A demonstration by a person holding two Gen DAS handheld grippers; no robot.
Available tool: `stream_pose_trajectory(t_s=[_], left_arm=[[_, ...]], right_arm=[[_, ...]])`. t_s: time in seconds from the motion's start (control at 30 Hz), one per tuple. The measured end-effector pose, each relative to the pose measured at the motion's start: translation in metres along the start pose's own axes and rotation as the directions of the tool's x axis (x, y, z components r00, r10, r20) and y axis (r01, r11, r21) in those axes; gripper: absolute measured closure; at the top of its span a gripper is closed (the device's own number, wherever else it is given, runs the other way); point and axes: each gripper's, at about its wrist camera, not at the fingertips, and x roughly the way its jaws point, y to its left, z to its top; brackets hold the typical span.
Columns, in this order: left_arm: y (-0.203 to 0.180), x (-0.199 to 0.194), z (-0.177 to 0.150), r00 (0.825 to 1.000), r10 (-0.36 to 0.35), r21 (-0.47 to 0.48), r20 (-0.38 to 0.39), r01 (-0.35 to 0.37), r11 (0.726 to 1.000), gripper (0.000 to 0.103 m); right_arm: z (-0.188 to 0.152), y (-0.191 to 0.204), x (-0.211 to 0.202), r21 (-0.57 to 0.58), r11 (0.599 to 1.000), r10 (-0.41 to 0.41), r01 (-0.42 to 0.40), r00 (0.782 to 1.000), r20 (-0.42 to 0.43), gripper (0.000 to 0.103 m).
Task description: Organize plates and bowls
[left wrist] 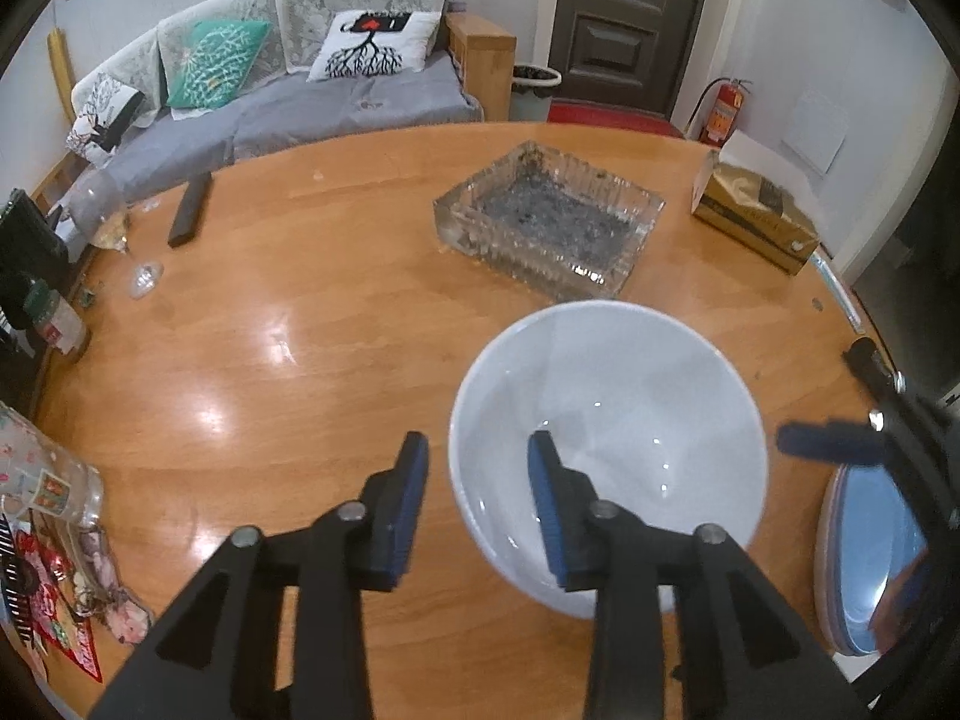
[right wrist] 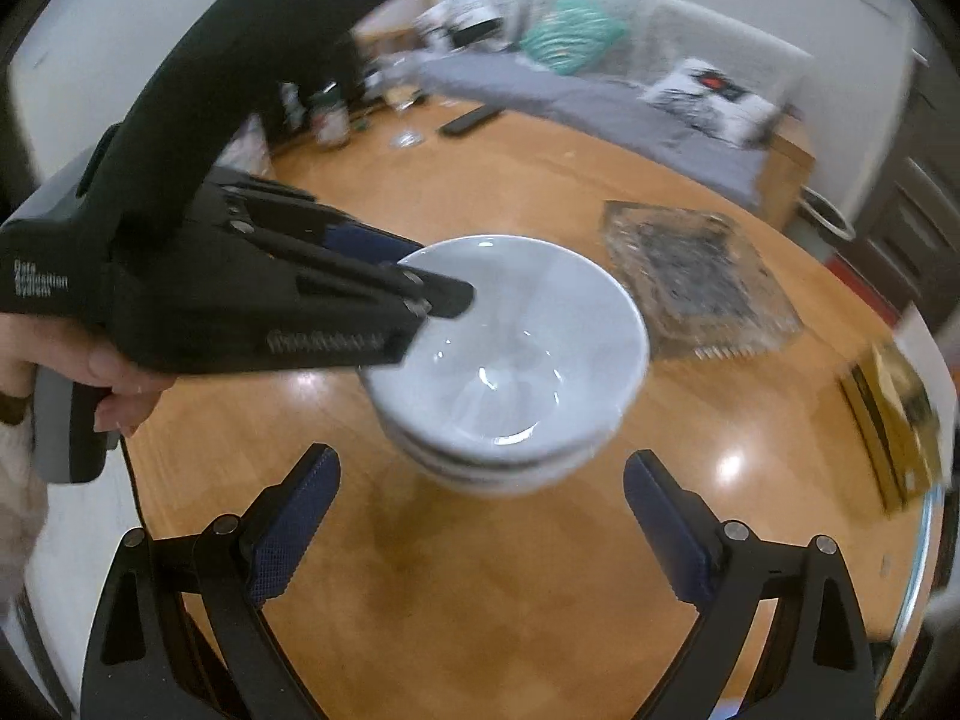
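A stack of white bowls [right wrist: 510,360] stands on the round wooden table [left wrist: 300,360]; the left wrist view shows only the top bowl [left wrist: 606,420]. My left gripper [left wrist: 477,462] straddles that bowl's near-left rim, one finger outside and one inside. There is a clear gap on both sides and the pads do not press. In the right wrist view the left gripper [right wrist: 432,282], held by a hand, reaches over the same rim. My right gripper [right wrist: 483,459] stands wide open just in front of the stack with nothing between its fingers. A stack of bluish plates [left wrist: 870,570] lies at the right edge.
A square glass dish [left wrist: 549,219] sits behind the bowls and a cardboard tissue box [left wrist: 753,213] at the back right. On the left are a wine glass [left wrist: 129,240], a dark remote [left wrist: 191,209], bottles and a glass jar [left wrist: 54,480]. A sofa stands beyond the table.
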Motion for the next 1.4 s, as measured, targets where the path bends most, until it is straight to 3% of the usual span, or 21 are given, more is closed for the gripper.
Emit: stream_pose_trajectory(t_s=[0.13, 0.23, 0.57, 0.9, 1.2, 1.4], left_arm=[[0.000, -0.001, 0.001, 1.000, -0.012, -0.008, 0.002, 0.012, 1.000, 0.069], [0.001, 0.005, 0.000, 1.000, -0.010, -0.012, -0.007, 0.009, 1.000, 0.069], [0.004, 0.027, 0.003, 0.995, -0.104, -0.036, -0.009, 0.103, 0.994, 0.069], [0.000, 0.038, 0.007, 0.994, -0.109, 0.003, -0.012, 0.109, 0.994, 0.070], [0.001, 0.038, 0.002, 0.993, -0.118, 0.007, -0.025, 0.118, 0.993, 0.070], [-0.008, 0.021, -0.023, 0.990, -0.131, 0.038, -0.046, 0.133, 0.990, 0.070]], right_arm=[[-0.021, 0.001, -0.009, 0.187, 0.982, 0.007, -0.025, 0.996, 0.093, 0.009], [-0.031, 0.007, 0.002, 0.261, 0.965, 0.002, -0.034, 0.993, 0.121, 0.009], [-0.022, 0.009, 0.053, 0.217, 0.976, -0.039, 0.018, 0.995, 0.091, 0.009], [-0.017, 0.001, 0.080, 0.194, 0.981, -0.018, 0.002, 0.997, 0.078, 0.001], [-0.016, -0.003, 0.087, 0.180, 0.983, 0.016, -0.028, 0.997, 0.072, 0.002], [-0.031, 0.010, 0.071, 0.147, 0.988, 0.039, -0.044, 0.998, 0.039, 0.003]])
